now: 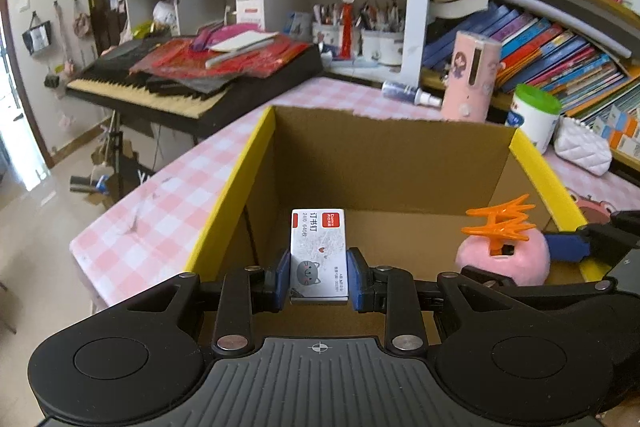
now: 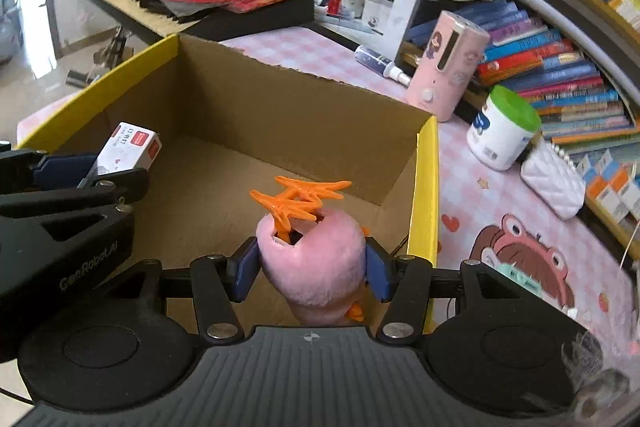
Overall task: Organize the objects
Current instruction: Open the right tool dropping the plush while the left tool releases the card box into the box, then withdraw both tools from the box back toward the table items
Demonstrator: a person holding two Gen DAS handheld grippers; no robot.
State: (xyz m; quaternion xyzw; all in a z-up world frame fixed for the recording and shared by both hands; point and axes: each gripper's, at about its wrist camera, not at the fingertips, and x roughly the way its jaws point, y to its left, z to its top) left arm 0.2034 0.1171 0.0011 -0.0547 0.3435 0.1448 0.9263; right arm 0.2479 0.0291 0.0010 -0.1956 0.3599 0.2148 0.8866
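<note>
Above the open cardboard box (image 1: pixel 384 163) on the desk's pink checked cloth (image 1: pixel 160 211), the left gripper (image 1: pixel 319 277) jaws clamp a staples box (image 1: pixel 318 251); the right gripper (image 2: pixel 312 263) jaws clamp a pink plush toy (image 2: pixel 316 259).

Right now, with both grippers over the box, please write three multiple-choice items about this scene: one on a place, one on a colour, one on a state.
1. Where does the left gripper hold the staple box?
A. over the open cardboard box
B. on the keyboard
C. on the bookshelf

2. What colour is the spiky clip on the pink plush toy?
A. green
B. orange
C. white

3. What is the state of the right gripper?
A. open, empty
B. shut on the pink plush toy
C. shut on a bottle

Answers:
1 A: the cardboard box and its floor lie behind and beneath it.
2 B: its prongs are bright orange.
3 B: both blue pads press the toy's sides.
</note>
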